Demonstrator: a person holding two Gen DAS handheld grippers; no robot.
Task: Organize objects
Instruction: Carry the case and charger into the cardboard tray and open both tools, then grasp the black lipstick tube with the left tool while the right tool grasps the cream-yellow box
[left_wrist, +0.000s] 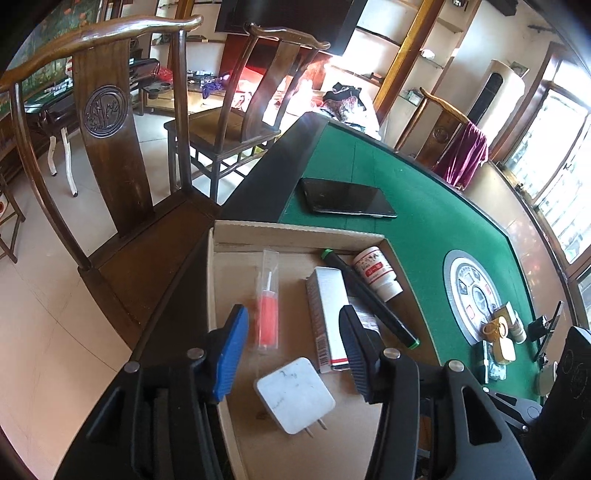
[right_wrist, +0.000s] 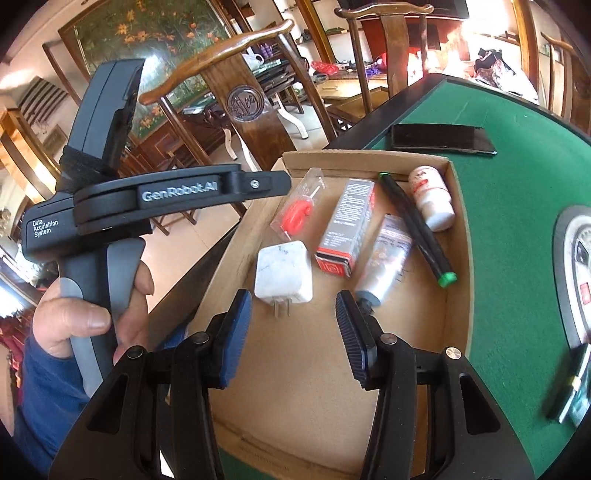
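1. "GenRobot.AI", raised silver letters, on the black arm of the left tool.
2. "Data Acquisition System", small white print in three lines, on the same tool's body.
3. White bottle, grey carton and tube carry print, too small to read.

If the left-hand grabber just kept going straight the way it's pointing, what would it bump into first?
Probably the white plug adapter, lying on the cardboard tray floor between and just ahead of the left gripper's open fingers. The red item in its clear sleeve lies further on. Depth is hard to judge.
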